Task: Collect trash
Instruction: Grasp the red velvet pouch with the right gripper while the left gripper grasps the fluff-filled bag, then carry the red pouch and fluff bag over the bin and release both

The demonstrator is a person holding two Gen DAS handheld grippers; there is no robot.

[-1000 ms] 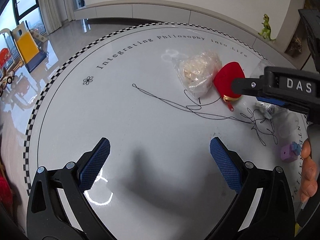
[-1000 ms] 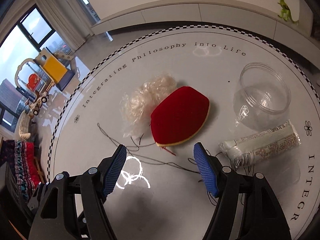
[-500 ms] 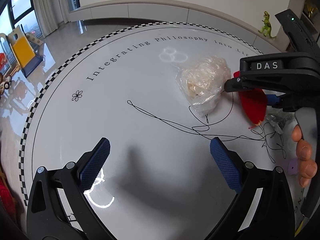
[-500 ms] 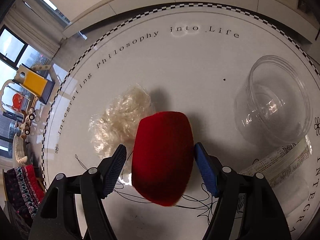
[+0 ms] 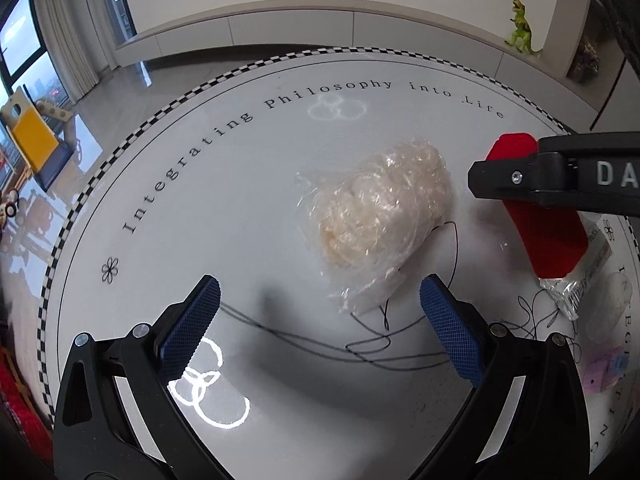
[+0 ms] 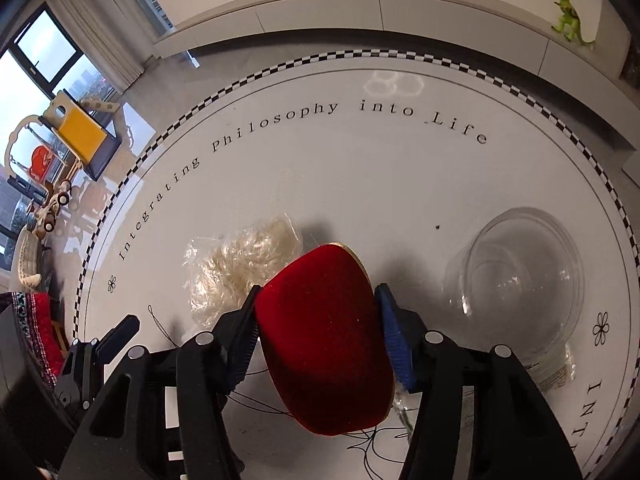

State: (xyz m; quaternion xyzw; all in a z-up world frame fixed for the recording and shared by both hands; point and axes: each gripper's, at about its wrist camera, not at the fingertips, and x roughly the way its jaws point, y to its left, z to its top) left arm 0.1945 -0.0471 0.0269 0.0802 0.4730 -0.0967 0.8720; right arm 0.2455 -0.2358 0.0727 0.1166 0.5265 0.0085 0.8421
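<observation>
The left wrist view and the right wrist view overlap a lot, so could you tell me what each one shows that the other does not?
Only the left wrist view shows the small purple block. Only the right wrist view shows the clear round plastic container and the right gripper shut on the red velvet pouch. Both show the crumpled clear plastic bag, the thin black thread and the green toy dinosaur.

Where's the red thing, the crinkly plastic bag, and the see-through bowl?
Red thing (image 6: 324, 340): right wrist view, middle of its velvety face, between the claw's fingers.
Plastic bag (image 5: 380, 216): left wrist view, its crumpled middle.
Bowl (image 6: 520, 276): right wrist view, its clear inside wall.
</observation>
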